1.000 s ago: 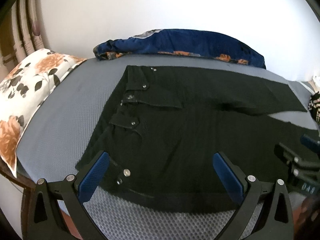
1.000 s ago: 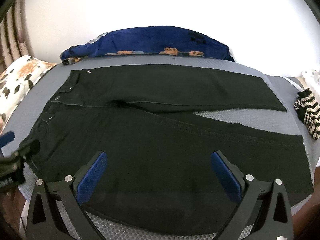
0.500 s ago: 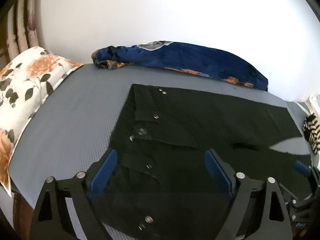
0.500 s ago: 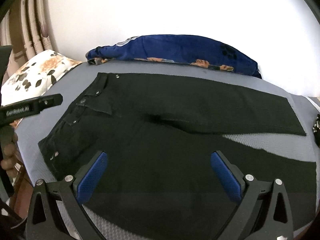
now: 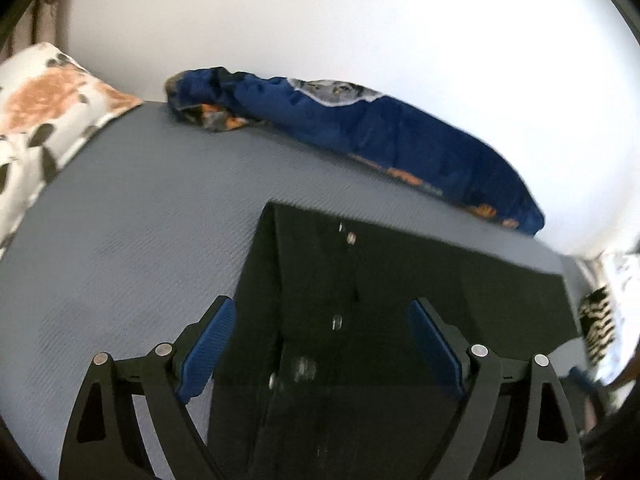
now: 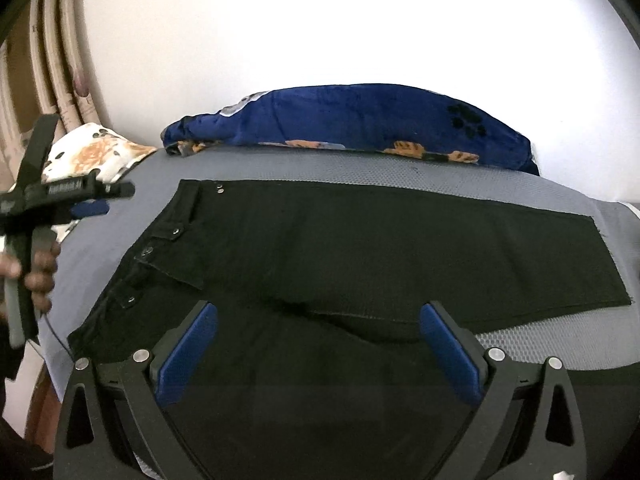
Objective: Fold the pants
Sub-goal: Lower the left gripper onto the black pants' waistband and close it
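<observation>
Right wrist view takes in the whole field: a grey bed (image 6: pixel 520 196) with black pants (image 6: pixel 360 248) spread flat across it, long axis running side to side, waistband at the left, hems out to the right, the two legs parted in a shallow V. Behind them a blue blanket (image 6: pixel 360 120) is bunched along the wall, a floral pillow (image 6: pixel 100 152) at the left end.

Now the tools. Right gripper (image 6: pixel 318 348) hovers over the near leg around the crotch, jaws spread wide, nothing between the pads. Left gripper (image 5: pixel 320 344) sits right above the waistband corner, rivets and belt loops showing between its fingers, jaws well apart and empty too.

So the waist belongs to the left hand (image 6: pixel 38 272), seen at the left edge of the right view, and the right hand is the nearer one to the legs. A lengthwise fold looks likely, near leg carried away onto the far one; that is my read, not a certainty.
</observation>
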Motion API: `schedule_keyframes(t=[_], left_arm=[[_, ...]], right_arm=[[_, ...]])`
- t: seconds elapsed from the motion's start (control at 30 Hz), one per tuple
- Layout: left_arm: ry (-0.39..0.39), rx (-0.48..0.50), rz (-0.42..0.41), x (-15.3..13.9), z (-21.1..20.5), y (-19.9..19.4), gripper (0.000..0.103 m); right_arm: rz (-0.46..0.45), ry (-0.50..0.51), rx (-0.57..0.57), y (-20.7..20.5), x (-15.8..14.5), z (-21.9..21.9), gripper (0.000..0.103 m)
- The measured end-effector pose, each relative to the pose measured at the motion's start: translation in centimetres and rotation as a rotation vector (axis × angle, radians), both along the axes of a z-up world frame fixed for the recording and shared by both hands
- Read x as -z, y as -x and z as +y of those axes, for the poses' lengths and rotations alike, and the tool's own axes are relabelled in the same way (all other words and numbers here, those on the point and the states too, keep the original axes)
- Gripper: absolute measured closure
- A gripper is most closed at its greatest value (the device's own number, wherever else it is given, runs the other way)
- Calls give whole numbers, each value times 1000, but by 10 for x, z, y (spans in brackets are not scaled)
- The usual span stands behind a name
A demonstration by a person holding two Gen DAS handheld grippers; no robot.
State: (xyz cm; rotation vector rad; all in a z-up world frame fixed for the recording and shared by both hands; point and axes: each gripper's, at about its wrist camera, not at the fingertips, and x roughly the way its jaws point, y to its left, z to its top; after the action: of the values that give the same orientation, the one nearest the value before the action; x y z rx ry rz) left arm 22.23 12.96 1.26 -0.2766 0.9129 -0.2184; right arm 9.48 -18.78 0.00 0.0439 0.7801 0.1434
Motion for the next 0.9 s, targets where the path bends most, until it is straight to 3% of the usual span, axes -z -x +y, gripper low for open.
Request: schedule_keyframes(t=[0.13,0.37,0.57,0.7,0.87,0.9], left_arm=[[141,61,43,10,13,-35,15],[352,6,149,39,44,-85,16],[367,25,209,59,41,-108,32],[372,60,230,72,37,-123,34],[428,97,245,84,38,-139,59],[433,110,242,84,37,-141,59]], right_arm=[[27,-64,37,-9,11,-12,2],[94,-110,101,-31,30,-29,3],[116,-96,108,-44,39,-32,3],[129,-91,99,-53,45,-29,3],[131,-72,100,-60,48,-26,3],[127,-68,107,-61,49,-26,3]])
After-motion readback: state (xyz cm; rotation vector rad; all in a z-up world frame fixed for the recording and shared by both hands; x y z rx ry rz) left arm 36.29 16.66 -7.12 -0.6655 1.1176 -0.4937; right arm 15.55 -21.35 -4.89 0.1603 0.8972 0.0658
